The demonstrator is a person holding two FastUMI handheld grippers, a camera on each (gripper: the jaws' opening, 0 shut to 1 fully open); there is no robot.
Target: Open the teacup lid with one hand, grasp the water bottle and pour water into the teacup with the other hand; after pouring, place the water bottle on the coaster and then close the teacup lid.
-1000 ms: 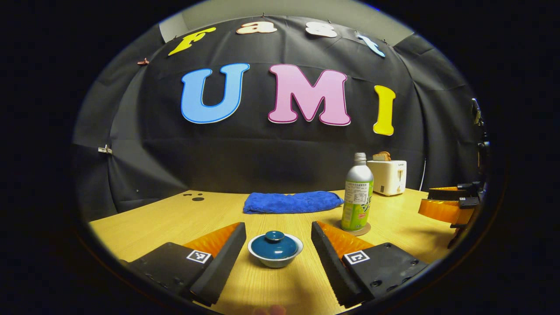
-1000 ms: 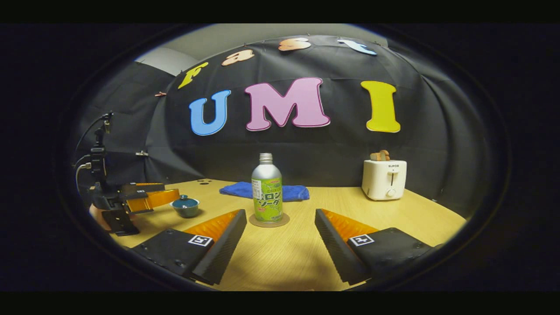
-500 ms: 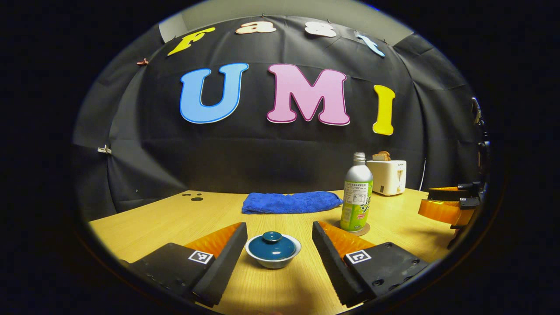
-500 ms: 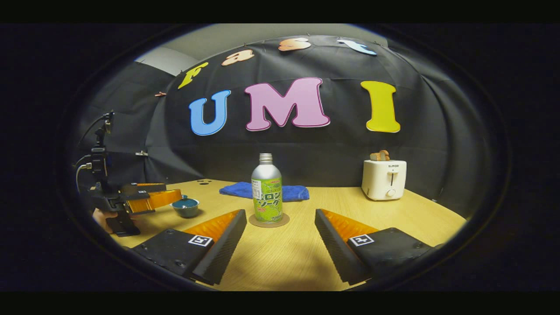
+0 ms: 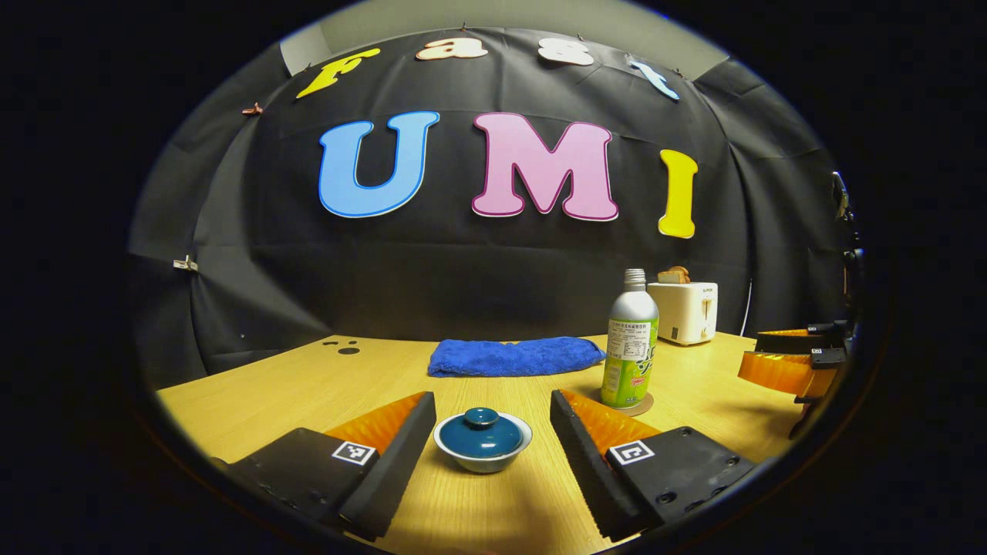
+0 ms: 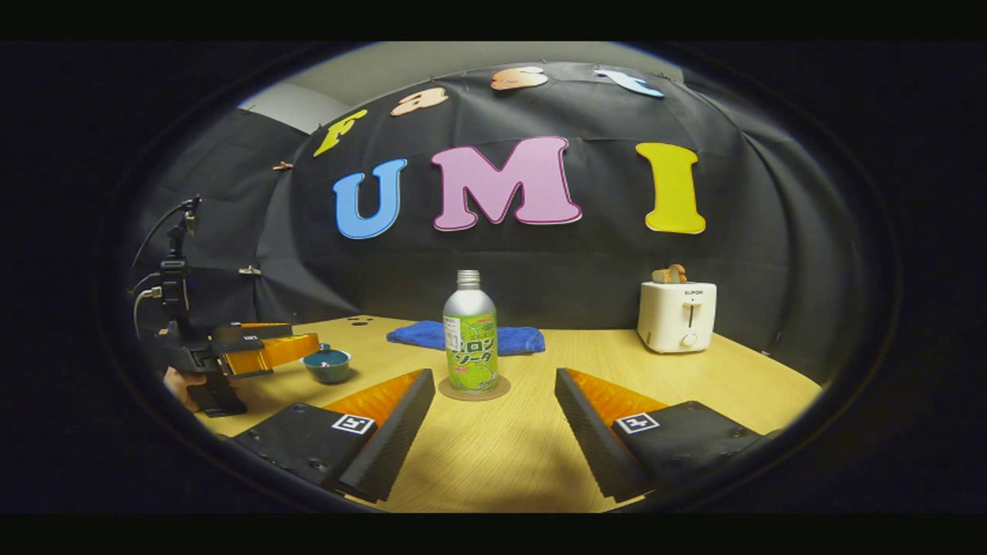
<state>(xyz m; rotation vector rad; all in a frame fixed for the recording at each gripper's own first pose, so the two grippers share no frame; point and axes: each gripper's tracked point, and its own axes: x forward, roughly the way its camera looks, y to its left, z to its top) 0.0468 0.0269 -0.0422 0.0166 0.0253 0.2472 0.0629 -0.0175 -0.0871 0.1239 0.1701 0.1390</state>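
Starting from the near edge in the left gripper view: left gripper [image 5: 486, 447] is held w/ fingers spread wide, nothing pinched, and the teacup [image 5: 483, 455] is framed in the gap between them, untouched. Lid [image 5: 482, 435] is seen seated on the cup, knob up, so step 1 (lid off) is judged not yet done. In the right gripper view, right gripper [image 6: 493, 432] is likewise held w/ fingers spread and empty, aimed at the water bottle [image 6: 469, 339]. Bottle is seen upright on its coaster [image 6: 474, 388], mid-worktop [image 6: 509, 455], ungrasped, well apart from the fingers. Farther back, a blue cloth [image 6: 463, 337] and toaster [image 6: 677, 315] are set near the wall. Left to do, by judgement: lid lift, grasp, pour, bottle back on coaster, lid closed, i.e. approx. everything.
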